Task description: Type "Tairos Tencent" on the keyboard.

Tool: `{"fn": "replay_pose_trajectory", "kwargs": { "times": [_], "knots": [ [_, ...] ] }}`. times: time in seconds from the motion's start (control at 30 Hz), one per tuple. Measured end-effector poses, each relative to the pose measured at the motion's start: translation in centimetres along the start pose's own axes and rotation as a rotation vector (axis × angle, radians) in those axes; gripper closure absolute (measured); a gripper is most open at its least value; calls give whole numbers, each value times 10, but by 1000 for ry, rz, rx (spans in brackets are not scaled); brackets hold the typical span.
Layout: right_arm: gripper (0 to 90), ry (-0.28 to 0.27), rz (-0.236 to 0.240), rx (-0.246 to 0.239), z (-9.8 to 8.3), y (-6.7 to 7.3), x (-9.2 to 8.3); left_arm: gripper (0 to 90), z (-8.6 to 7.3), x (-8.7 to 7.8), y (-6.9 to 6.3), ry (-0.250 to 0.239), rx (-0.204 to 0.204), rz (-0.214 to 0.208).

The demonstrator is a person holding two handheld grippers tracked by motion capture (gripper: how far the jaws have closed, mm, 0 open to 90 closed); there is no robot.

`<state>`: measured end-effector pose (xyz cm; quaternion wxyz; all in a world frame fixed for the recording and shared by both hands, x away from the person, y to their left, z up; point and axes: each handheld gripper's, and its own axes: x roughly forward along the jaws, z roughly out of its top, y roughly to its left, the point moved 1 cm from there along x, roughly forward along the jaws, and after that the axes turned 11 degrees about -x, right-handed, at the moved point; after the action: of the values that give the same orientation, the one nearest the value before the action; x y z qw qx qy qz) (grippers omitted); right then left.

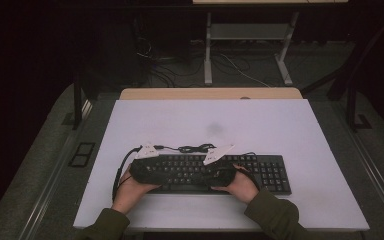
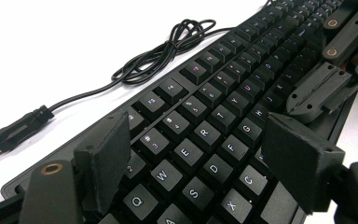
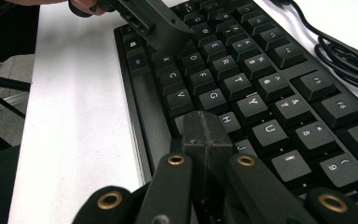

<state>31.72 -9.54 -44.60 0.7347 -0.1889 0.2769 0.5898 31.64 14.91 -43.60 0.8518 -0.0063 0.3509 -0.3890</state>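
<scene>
Resting near the front edge of the pale lilac surface [image 1: 280, 125], the black full-size plastic keyboard [image 1: 272, 172] is partly hidden by both hands. The left hand-held gripper [image 2: 200, 158] spreads wide over its letter keys; the right hand-held gripper [image 3: 206, 135] is closed, empty, above the H key. A coiled black cable [image 2: 168, 51] lies behind; the surrounding room is dark.

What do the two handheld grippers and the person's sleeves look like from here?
Both are matte black. The left gripper has two flat rectangular padded jaws on linkage arms with brass-coloured pivot rivets. The right gripper has the same brass-riveted linkages. Each carries a pale three-cornered plate on top, and a black cable trails from the left one. The sleeves are dark olive green.
</scene>
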Motion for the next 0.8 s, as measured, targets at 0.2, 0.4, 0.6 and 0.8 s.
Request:
{"fn": "replay_pose_trajectory", "kwargs": {
  "times": [0.2, 0.4, 0.6, 0.8],
  "knots": [
    [893, 14, -4, -4, -1, 0, 1, 233, 0, 0, 0, 0, 1, 1],
    [893, 12, -3, -3, -1, 0, 1, 233, 0, 0, 0, 0, 2, 2],
    [892, 1, -6, -4, 0, 0, 0, 233, 0, -1, 0, -1, 2, 2],
    [890, -6, -9, -7, 1, 0, -2, 233, 0, -1, 0, -2, 3, 4]
  ]
}}
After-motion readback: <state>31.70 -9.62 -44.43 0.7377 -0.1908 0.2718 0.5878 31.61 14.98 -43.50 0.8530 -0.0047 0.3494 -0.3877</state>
